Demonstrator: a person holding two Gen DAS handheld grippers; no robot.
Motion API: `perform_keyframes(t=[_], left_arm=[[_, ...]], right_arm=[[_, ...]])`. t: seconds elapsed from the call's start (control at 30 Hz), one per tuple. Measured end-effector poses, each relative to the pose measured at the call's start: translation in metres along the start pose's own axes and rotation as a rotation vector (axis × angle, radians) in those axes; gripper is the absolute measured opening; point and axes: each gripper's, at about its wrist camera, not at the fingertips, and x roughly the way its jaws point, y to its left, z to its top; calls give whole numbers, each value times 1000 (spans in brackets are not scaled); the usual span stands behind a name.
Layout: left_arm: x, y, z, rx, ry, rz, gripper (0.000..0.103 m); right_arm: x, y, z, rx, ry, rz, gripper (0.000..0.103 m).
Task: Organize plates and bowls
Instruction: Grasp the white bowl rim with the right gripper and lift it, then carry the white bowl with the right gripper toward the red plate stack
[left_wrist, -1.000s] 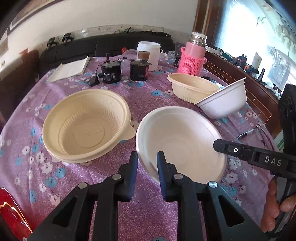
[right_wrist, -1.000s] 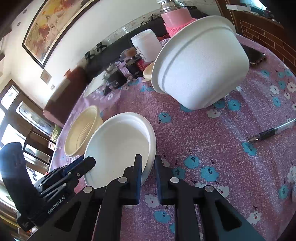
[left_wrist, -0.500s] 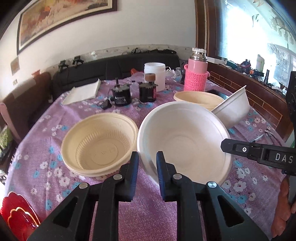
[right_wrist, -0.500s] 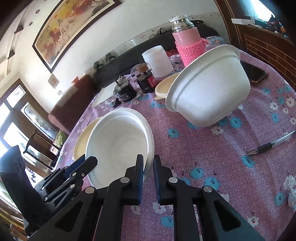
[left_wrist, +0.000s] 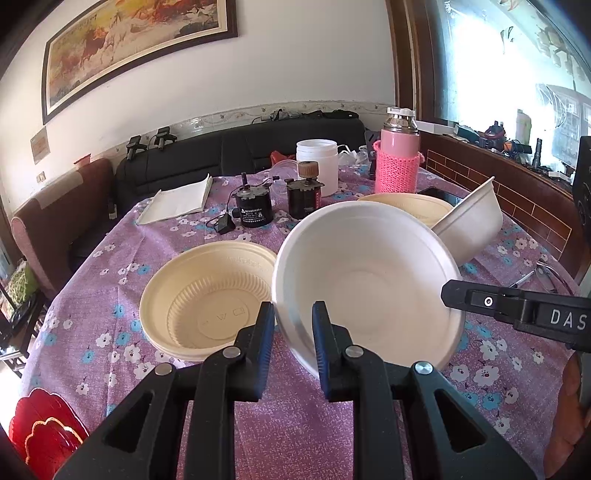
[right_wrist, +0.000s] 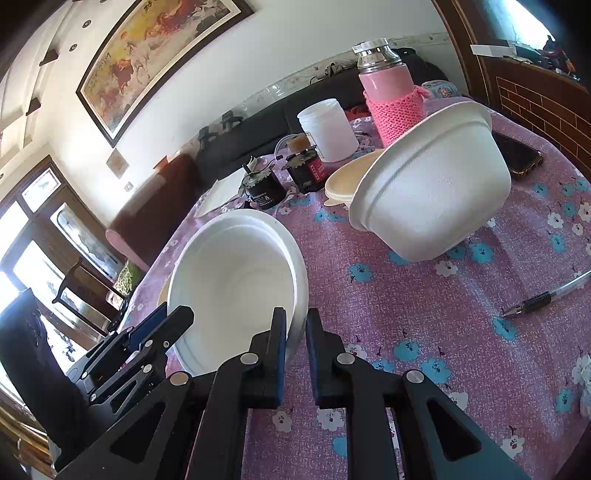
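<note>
A shallow white bowl hangs tilted above the purple flowered tablecloth, held on two sides. My left gripper is shut on its near-left rim. My right gripper is shut on the opposite rim of the same white bowl, where a second nested rim shows. Each gripper also appears in the other's view: the right gripper, the left gripper. A beige ribbed bowl sits on the cloth to the left. A deep white bowl leans on another beige bowl farther back.
A pink thermos, a white jar, two small black motors and a notepad stand at the back. A pen and a phone lie to the right. A red dish is at the near left corner.
The white bowl has come up off the cloth and tipped more upright, still gripped by both grippers. Both views have tilted upward, showing more wall and painting.
</note>
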Motion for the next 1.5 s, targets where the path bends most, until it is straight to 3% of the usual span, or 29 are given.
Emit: perform_keyframes(t=[0.43,0.7,1.23,1.4,1.5], left_arm=[[-3,0,1,0,-6,4,19],[16,8,-3,-45,93,-56,21],[28,13,-6,-64,120,-64,27],[30,12,-7,-58,127,-91,17],[28,10,-7,-52,123,-95,17]], right_arm=[[6,-3,0,15,20,16,12],[9,-6,-1,33,50,2,12],[24,-18,-3,56,92,-54,15],[25,-20,-4,56,84,-54,17],[24,-17,-4,46,80,-50,15]])
